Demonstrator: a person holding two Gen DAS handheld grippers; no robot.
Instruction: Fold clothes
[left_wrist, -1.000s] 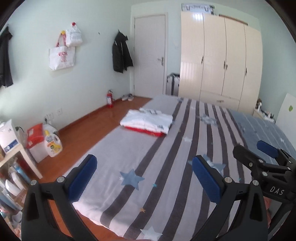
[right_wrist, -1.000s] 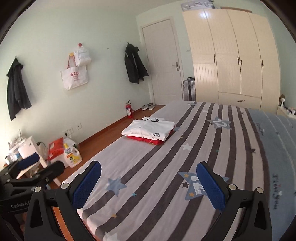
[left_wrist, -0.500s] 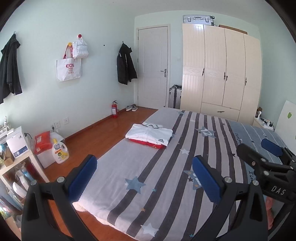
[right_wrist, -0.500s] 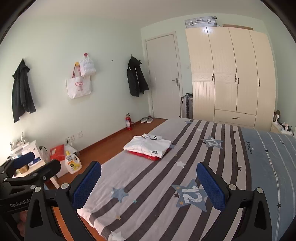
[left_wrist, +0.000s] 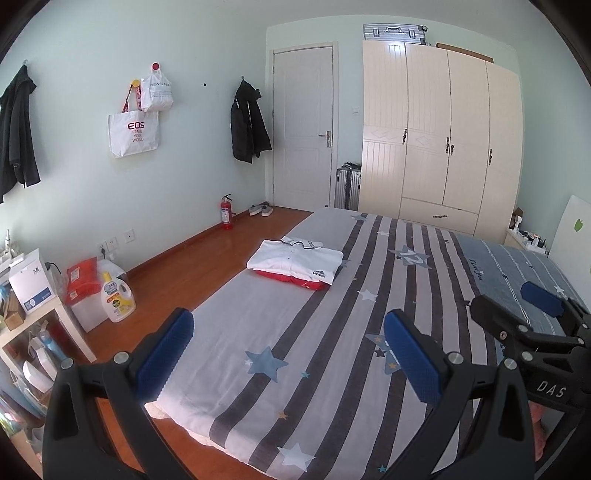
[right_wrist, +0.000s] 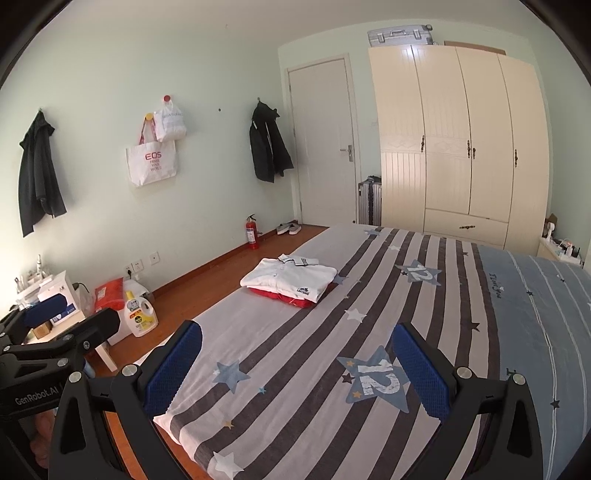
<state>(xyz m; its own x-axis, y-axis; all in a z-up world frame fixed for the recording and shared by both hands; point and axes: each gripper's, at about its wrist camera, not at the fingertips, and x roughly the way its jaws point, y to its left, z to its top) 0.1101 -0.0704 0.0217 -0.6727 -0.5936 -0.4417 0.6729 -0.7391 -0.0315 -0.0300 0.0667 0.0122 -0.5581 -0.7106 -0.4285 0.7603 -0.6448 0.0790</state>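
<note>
Folded clothes: a white polo shirt (left_wrist: 295, 260) lies folded flat on top of a folded red garment (left_wrist: 291, 280), the two stacked near the left edge of the bed (left_wrist: 332, 332), towards its far half.
Side table: a white table (left_wrist: 40, 325) at far left carries a white box (left_wrist: 31, 280); bottles stand on its lower shelf, too blurred to name.
Floor bin: a white container (left_wrist: 90, 310) beside the table holds a red packet (left_wrist: 83, 275); a detergent bottle (left_wrist: 117, 298) stands just beside it.
Wall hooks: a white tote bag (left_wrist: 133, 134) and a smaller plastic bag (left_wrist: 158, 92) hang together; dark jackets hang on either side of them.
Wardrobe: cream wardrobe (left_wrist: 439, 140), doors closed, with a silver suitcase (left_wrist: 393, 31) on top.
Clothes versus grippers: the stack lies well apart from both, ahead and slightly left of centre in each wrist view.
Left gripper (left_wrist: 288, 358): jaws spread wide, nothing between the blue pads, held above the striped bedding without touching it.
Right gripper (right_wrist: 295, 369): jaws equally wide, empty, above the bedding; in the left wrist view it shows at the right edge.
</note>
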